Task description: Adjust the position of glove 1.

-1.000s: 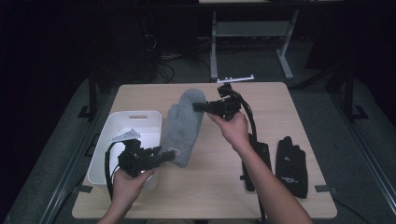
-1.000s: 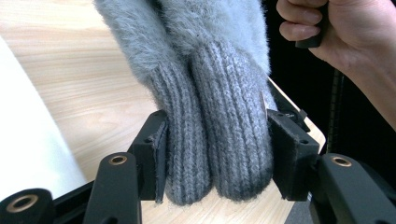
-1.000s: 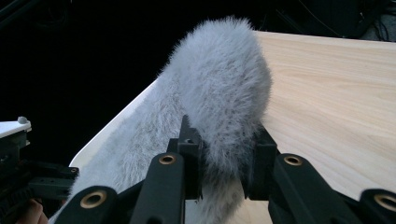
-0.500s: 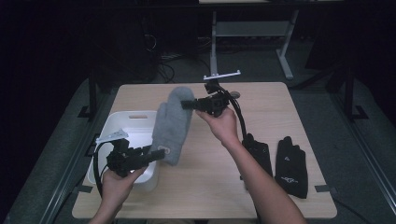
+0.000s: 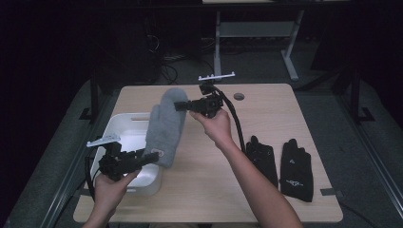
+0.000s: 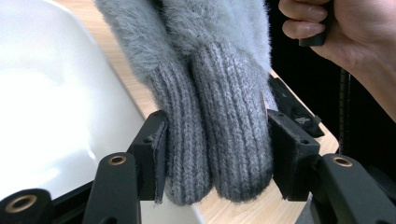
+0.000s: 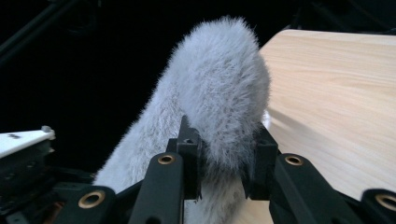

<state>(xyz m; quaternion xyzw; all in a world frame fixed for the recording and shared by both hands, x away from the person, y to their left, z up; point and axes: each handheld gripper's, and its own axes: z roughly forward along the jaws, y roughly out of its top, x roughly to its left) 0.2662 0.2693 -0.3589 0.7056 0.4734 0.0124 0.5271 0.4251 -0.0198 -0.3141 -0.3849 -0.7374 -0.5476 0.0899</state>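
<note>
High view: light wooden table (image 5: 209,190) in a dark room. Grey fuzzy mittens (image 5: 164,126), ribbed cuffs, held off the table beside white bin (image 5: 114,128); left gripper (image 5: 148,157) clamps cuffs, right gripper (image 5: 179,105) pinches tips.

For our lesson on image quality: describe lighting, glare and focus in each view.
High view: lit wooden table, surroundings black. Left gripper view: white bin glares, grey mittens sharp. Right gripper view: mitten fuzz crisp, background black, near tongs slightly soft.
</note>
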